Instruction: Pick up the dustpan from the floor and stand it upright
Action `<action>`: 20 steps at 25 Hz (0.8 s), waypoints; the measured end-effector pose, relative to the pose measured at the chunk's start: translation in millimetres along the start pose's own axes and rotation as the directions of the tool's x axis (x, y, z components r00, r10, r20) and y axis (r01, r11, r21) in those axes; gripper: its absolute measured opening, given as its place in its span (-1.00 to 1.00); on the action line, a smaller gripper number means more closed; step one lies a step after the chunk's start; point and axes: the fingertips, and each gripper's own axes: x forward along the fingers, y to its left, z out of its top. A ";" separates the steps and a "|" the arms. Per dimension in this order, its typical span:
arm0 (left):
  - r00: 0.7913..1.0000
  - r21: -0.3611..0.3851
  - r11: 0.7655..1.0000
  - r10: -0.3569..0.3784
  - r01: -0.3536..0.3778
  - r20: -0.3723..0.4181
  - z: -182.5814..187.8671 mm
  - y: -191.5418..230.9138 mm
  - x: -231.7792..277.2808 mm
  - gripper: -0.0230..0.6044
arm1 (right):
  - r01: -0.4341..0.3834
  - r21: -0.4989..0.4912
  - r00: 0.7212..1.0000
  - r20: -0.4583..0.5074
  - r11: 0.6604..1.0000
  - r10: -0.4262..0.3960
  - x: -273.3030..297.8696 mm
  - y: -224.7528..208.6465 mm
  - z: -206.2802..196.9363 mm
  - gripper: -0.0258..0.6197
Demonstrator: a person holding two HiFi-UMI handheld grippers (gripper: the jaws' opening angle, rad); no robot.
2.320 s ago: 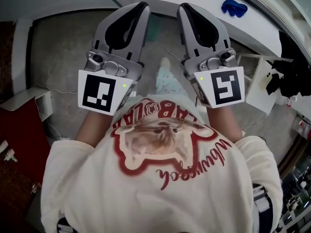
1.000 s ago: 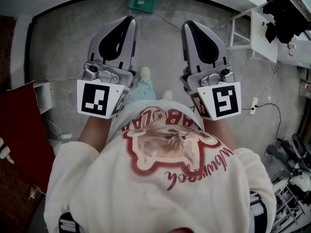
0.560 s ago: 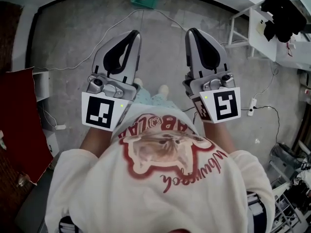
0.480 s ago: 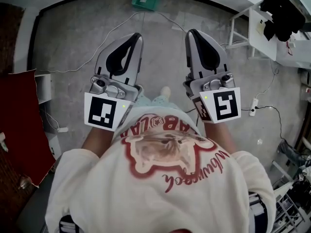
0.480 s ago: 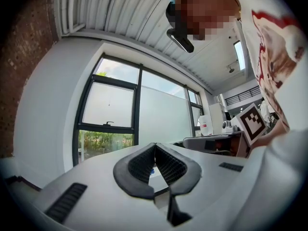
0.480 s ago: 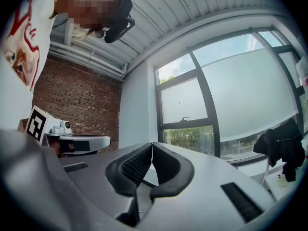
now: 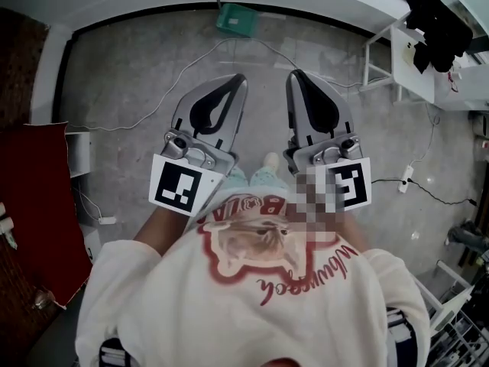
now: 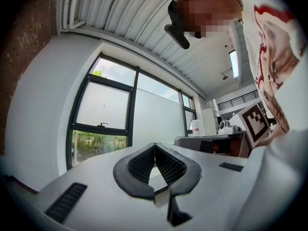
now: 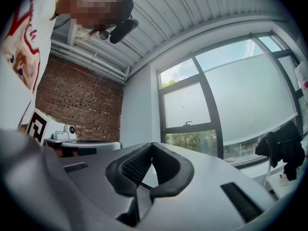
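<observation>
Left gripper (image 7: 238, 82) and right gripper (image 7: 295, 76) both pinched shut, empty; green dustpan (image 7: 239, 19) lies well ahead by the wall, so arriving unopened just shoves it, and the floor cable (image 7: 122, 125) might snag a foot

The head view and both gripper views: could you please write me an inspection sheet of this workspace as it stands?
Surface: bare grey concrete floor.
Job's things: green dustpan on the floor by the white wall base, ahead of both grippers, untouched; whether it lies flat is unclear.
Clutter: red sheet at left; black garment on a white rack at right.
Grippers: left gripper and right gripper side by side, both shut with nothing between the jaws.
Cables: white cable across the floor; black cable at right.
Surroundings: windows; brick wall.
</observation>
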 end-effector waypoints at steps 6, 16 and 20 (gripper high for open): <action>1.000 -0.012 1.000 0.007 -0.007 0.013 2.2 -6.3 -10.4 -0.86 | 0.012 -0.012 1.000 -0.015 1.000 -0.012 -11.4 6.9 -1.1 -0.84; 1.000 0.000 1.000 0.016 -0.016 0.022 6.6 -14.7 -13.6 -0.86 | 0.000 -0.015 1.000 0.003 1.000 0.000 -17.0 9.4 3.9 -0.84; 1.000 -0.003 1.000 0.020 -0.020 0.021 5.3 -15.3 -15.4 -0.86 | -0.003 -0.017 1.000 0.008 1.000 0.003 -17.3 11.7 4.7 -0.84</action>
